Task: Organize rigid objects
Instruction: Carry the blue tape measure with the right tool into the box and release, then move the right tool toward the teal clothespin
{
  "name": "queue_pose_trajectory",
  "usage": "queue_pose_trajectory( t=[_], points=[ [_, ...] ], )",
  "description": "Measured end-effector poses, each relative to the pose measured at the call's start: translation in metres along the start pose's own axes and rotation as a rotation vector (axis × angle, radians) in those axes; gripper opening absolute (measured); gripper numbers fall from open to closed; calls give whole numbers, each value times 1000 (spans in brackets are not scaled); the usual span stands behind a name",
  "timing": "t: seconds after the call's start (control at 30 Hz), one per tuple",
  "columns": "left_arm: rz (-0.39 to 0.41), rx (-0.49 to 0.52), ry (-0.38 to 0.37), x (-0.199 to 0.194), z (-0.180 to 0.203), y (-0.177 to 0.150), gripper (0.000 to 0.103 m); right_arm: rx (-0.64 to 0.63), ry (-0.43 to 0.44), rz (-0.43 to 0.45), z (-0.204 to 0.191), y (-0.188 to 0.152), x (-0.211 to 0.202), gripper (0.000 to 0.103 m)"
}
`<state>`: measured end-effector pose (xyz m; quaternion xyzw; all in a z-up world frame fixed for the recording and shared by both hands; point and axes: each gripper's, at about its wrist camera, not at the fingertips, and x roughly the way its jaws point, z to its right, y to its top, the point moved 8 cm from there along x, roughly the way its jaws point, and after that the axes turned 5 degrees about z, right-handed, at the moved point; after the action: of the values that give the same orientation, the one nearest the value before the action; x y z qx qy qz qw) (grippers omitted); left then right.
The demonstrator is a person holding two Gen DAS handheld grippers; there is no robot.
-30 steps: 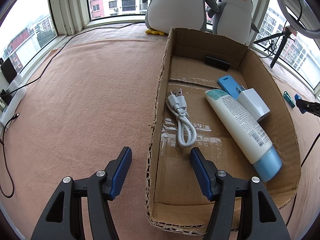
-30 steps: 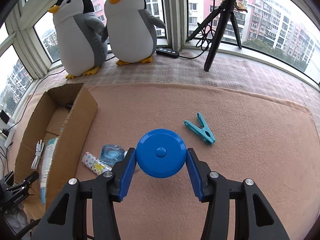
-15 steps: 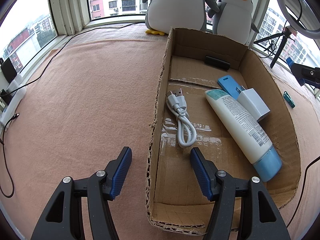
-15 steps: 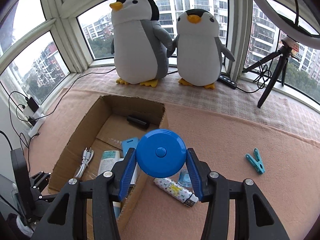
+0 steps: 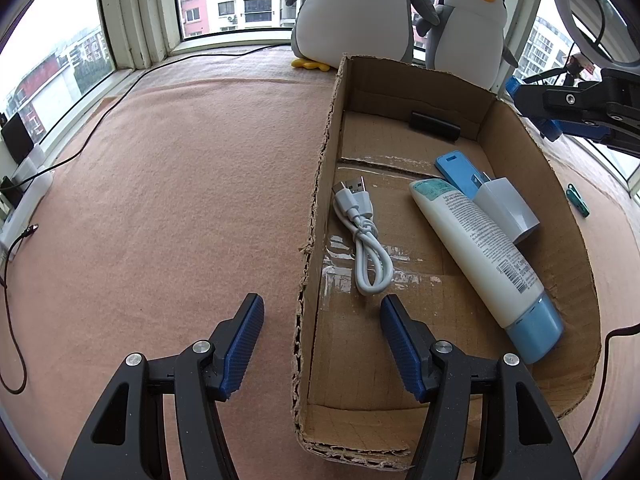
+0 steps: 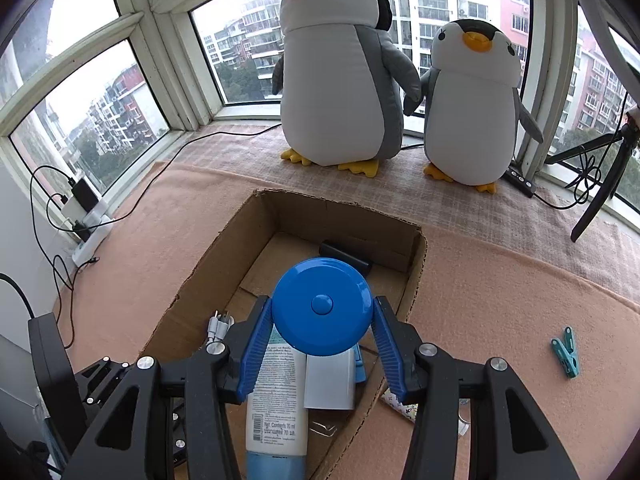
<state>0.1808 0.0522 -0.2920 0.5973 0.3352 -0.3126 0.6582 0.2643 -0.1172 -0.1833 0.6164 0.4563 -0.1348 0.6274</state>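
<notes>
My right gripper (image 6: 322, 330) is shut on a round blue tape measure (image 6: 322, 306) and holds it in the air above the open cardboard box (image 6: 244, 224). Inside the box lie a white tube with a blue cap (image 5: 482, 250), a white charger (image 5: 506, 208), a blue flat case (image 5: 456, 170), a coiled white USB cable (image 5: 364, 236) and a small black block (image 5: 434, 126). My left gripper (image 5: 322, 344) is open, straddling the box's near left wall (image 5: 310, 264). The right gripper (image 5: 568, 110) shows at the far right of the left wrist view.
Two plush penguins (image 6: 340, 68) stand on the sill behind the box. A teal clothespin (image 6: 565, 352) lies on the pink mat (image 5: 168, 184) to the right. A patterned wrapped item (image 6: 396, 402) peeks out beside the box. Cables and a power strip (image 6: 86, 222) run along the left; a tripod (image 6: 600, 184) stands right.
My right gripper has carried the blue tape measure left from the open mat to above the box. The left gripper has not moved.
</notes>
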Motion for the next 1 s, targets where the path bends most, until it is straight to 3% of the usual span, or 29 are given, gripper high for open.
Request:
queue_pose_trajectory(
  t=[0.23,0.3,0.33,0.37,1.0],
  points=[
    [0,-1,0,0,0,0,65,3,30,2,-5,7,3,47],
    [0,-1,0,0,0,0,65,7,27,11,-4,9,2,58],
    [0,0,0,0,0,0,65,11,16,16,-3,10,2,78],
    [0,0,0,0,0,0,65,18,6,28,-2,12,1,87],
    [0,2,1,0,2,-1,65,47,-9,47,12,9,-10,87]
  ],
)
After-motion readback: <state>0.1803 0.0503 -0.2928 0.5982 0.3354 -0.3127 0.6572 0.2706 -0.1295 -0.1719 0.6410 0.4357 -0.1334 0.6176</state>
